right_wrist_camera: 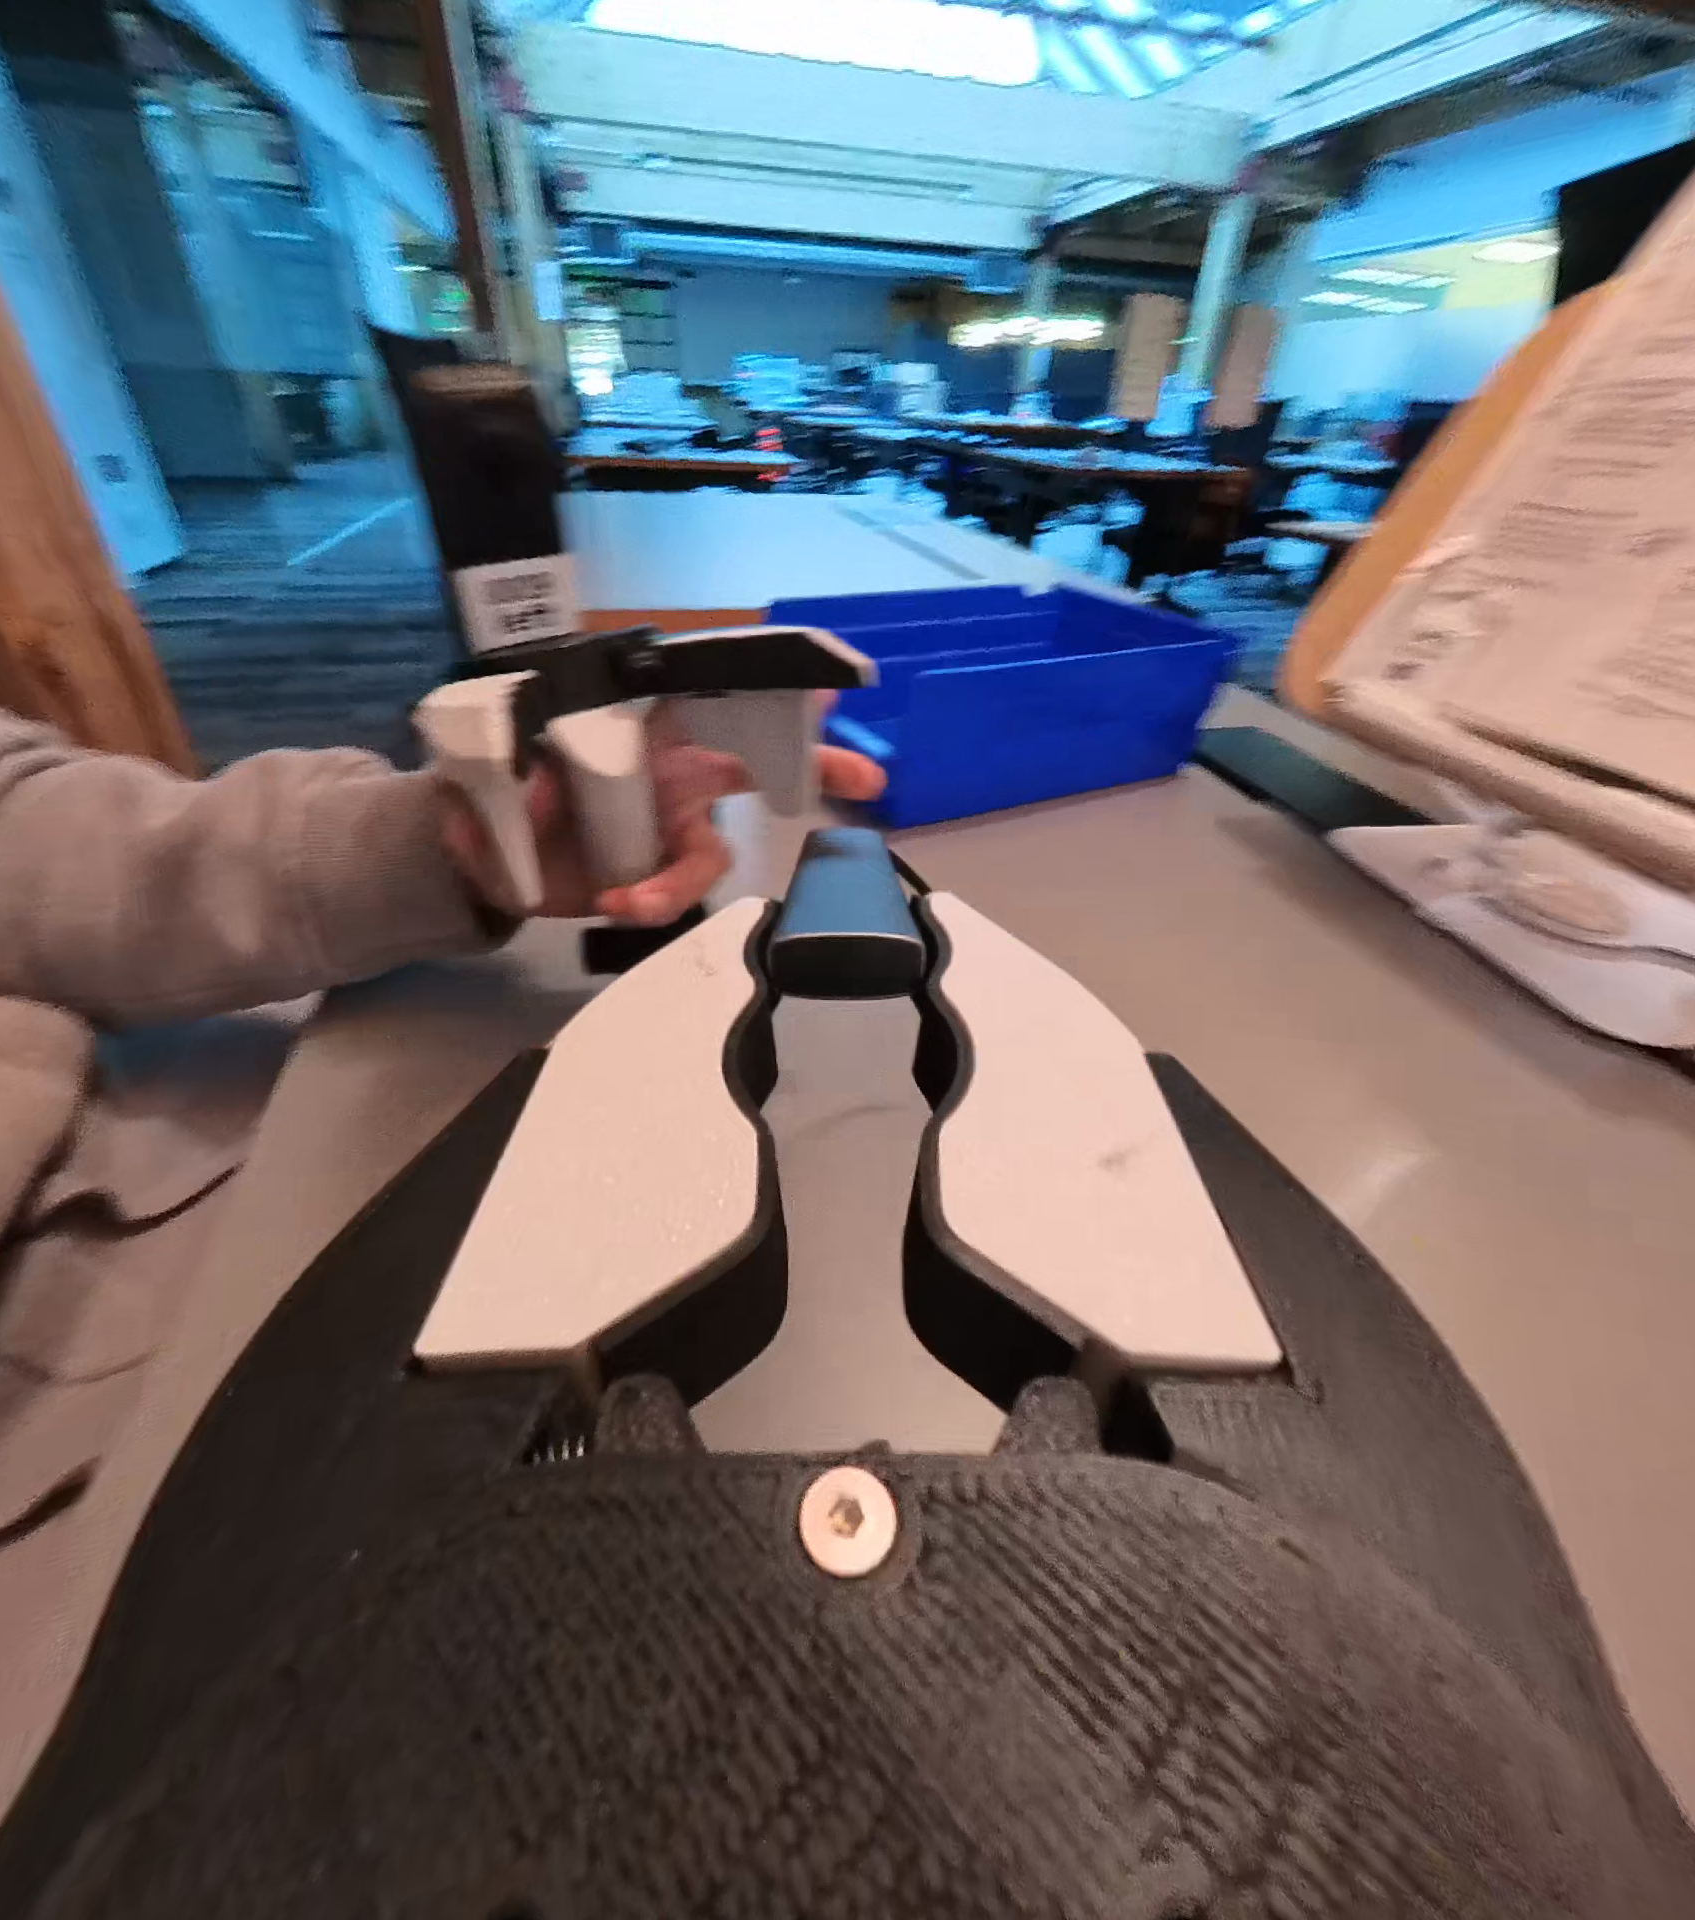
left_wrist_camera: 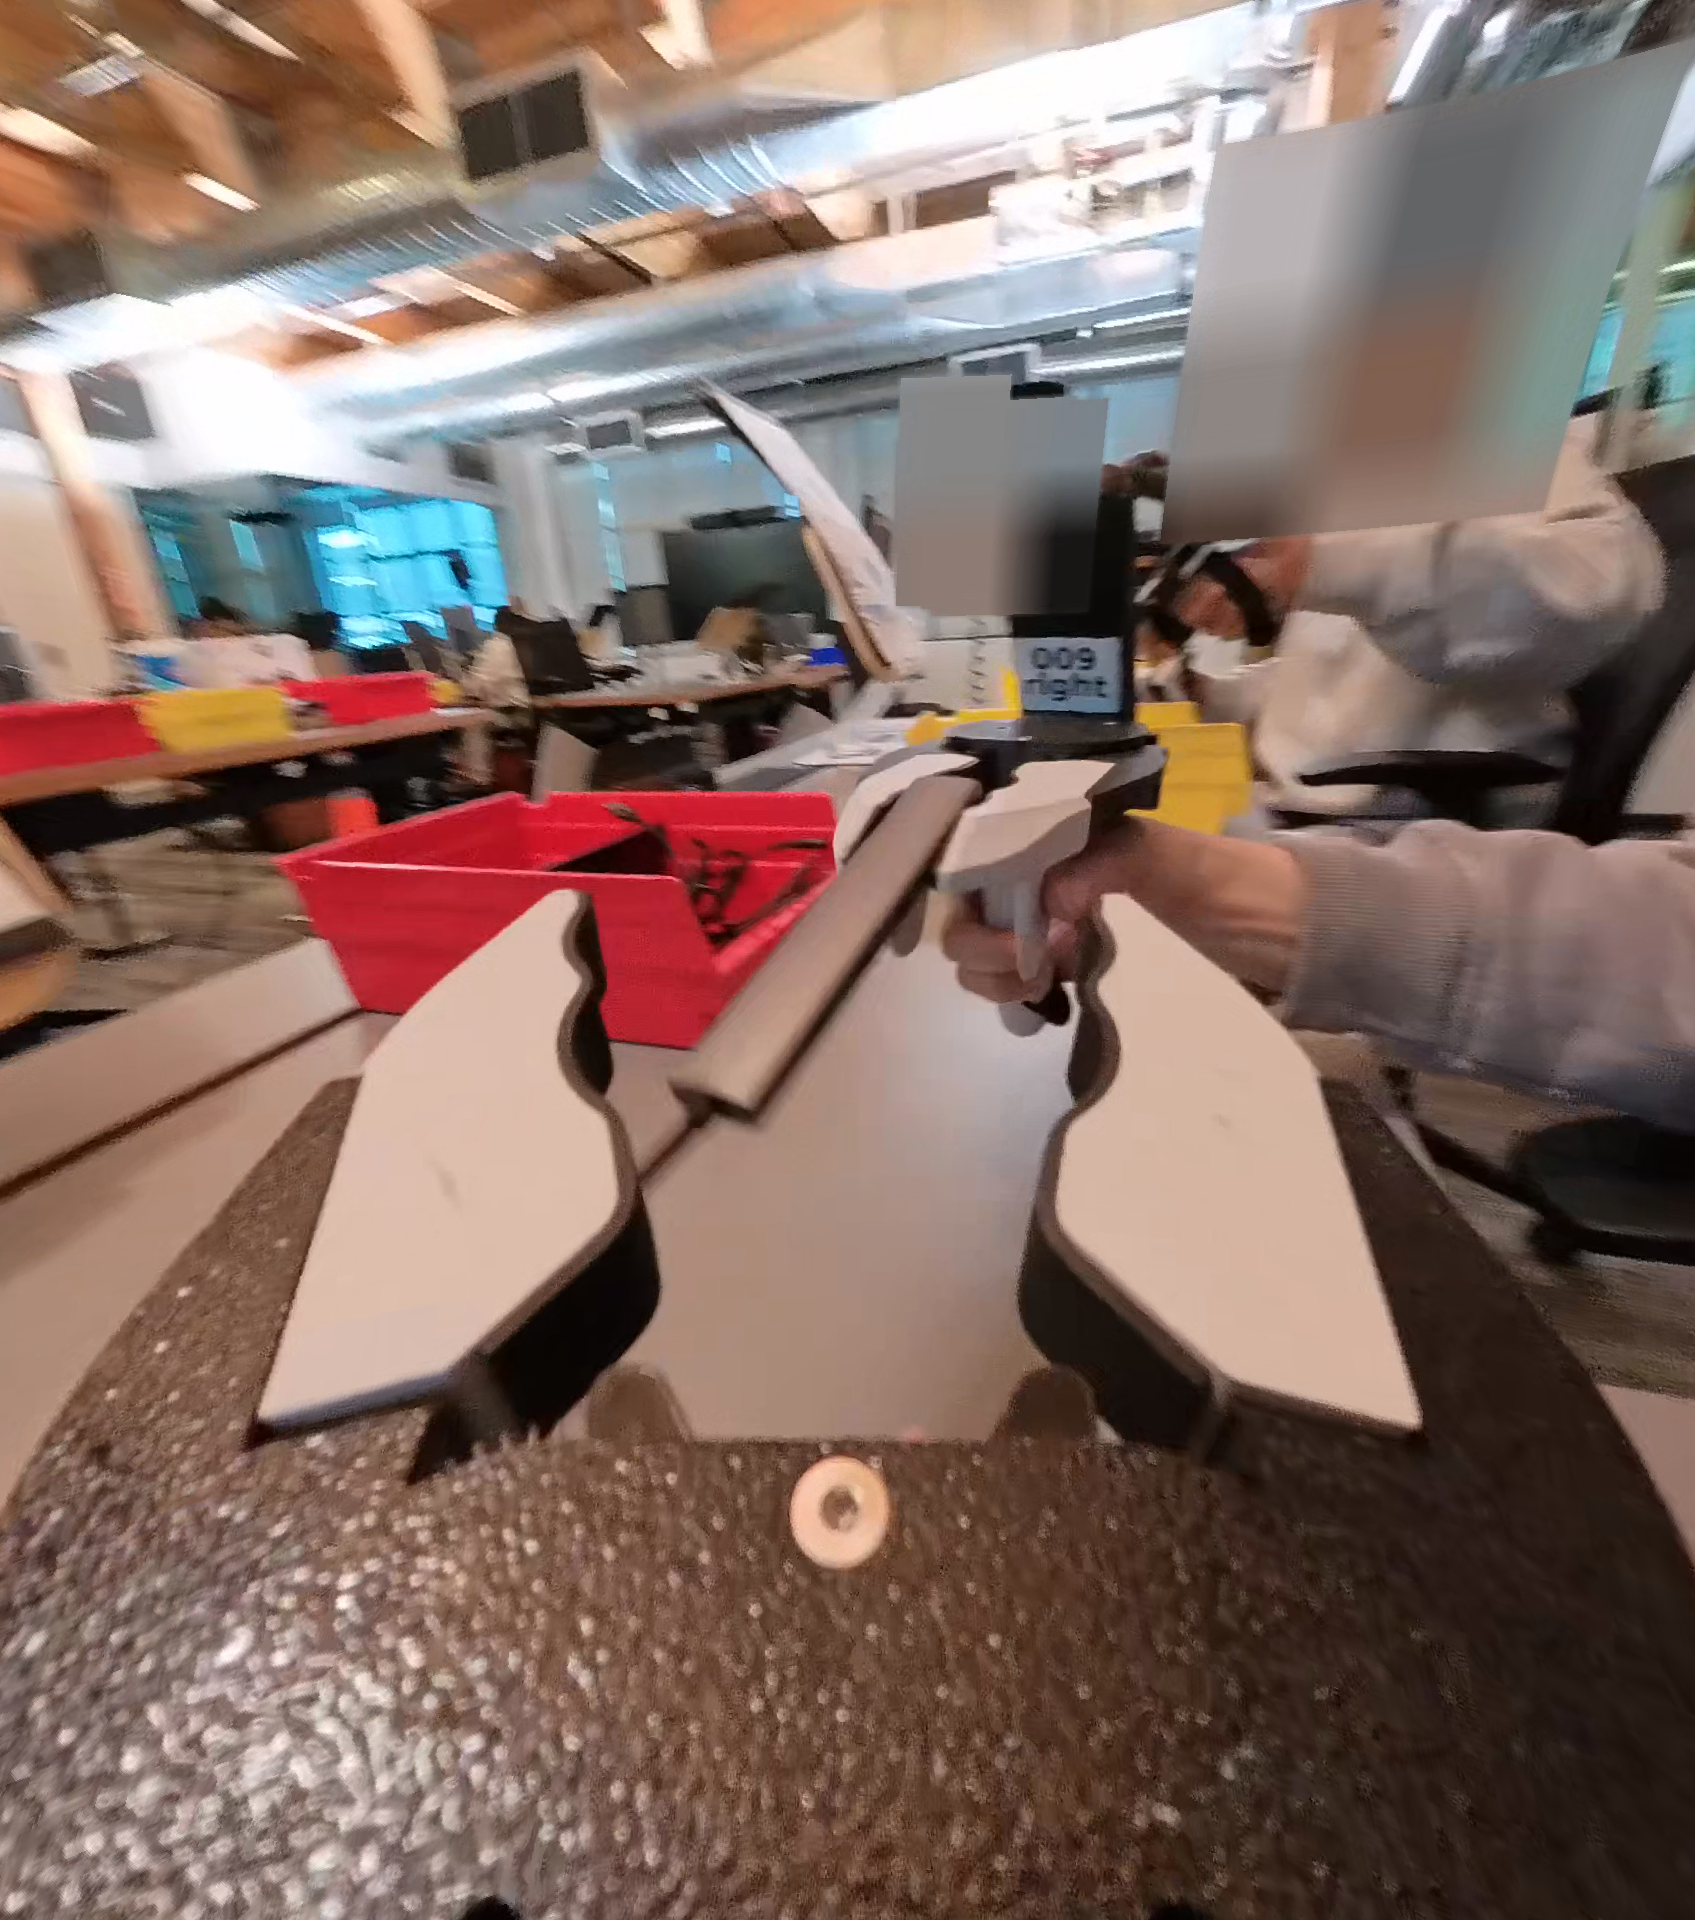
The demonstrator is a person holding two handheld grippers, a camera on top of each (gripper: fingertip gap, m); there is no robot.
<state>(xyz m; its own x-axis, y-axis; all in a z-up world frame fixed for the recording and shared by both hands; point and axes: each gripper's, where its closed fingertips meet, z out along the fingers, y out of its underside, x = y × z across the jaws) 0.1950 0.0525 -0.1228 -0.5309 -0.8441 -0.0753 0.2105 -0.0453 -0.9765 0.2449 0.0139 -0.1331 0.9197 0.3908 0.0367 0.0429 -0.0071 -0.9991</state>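
Observation:
My right gripper [right_wrist_camera: 843,914] is shut on one end of a long, flat dark grey bar [right_wrist_camera: 841,878], held above the grey table [right_wrist_camera: 1290,1039]. In the left wrist view the same bar [left_wrist_camera: 822,935] slants from the right gripper [left_wrist_camera: 936,810] down between my left gripper's fingers. My left gripper [left_wrist_camera: 838,909] is open wide, with one finger on either side of the bar's free end and not touching it. The left gripper also shows in the right wrist view [right_wrist_camera: 718,707], held in a hand just left of the bar.
A red bin [left_wrist_camera: 510,883] with black tangled items stands on the table behind the left gripper. A blue bin [right_wrist_camera: 1030,686] stands ahead of the right gripper. A cardboard sheet with papers [right_wrist_camera: 1601,520] leans at the right. An office chair [left_wrist_camera: 1653,1174] and seated people are nearby. The tips of one gripper are about 8 cm away from the tips of the other.

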